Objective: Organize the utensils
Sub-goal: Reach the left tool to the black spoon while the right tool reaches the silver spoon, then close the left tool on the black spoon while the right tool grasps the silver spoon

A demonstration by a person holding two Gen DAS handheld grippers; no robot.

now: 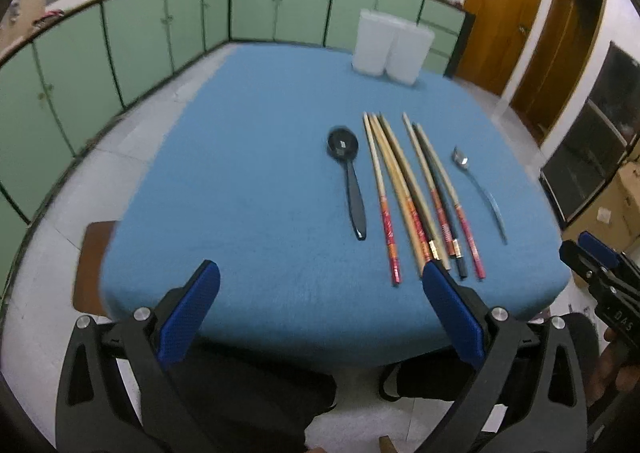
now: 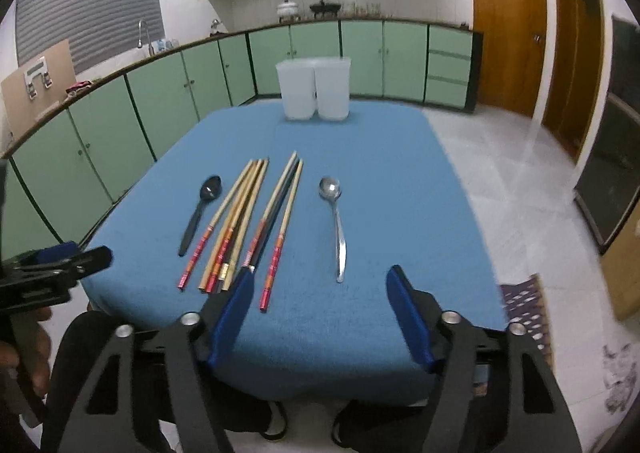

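- Where the chopsticks [image 2: 248, 225] lie in a loose bundle on the blue tablecloth [image 2: 380, 157], I take them as my landmark; their patterned red ends point toward the near table edge.
- I count the bundle as two groups, one of about four sticks and one of about three, with a narrow gap between; the exact count I cannot tell.
- Black plastic spoon [image 2: 200, 211] lies just left of the chopsticks, bowl toward the far side, not touching them.
- Metal spoon [image 2: 335, 225] lies to the right of the chopsticks, apart from them, bowl also away from me.
- Two white containers [image 2: 314, 89] stand side by side, touching, beyond the chopsticks at the far table edge.
- Right gripper [image 2: 320, 285]: jaws spread wide, holding nothing, hovering over the near table edge; its left blue pad overlaps the near ends of the chopsticks in its own view.
- Left gripper [image 1: 320, 281]: jaws spread wide, empty, near the table edge, left of the chopsticks.
- Green cabinets [image 2: 168, 93] run along the wall behind the containers.
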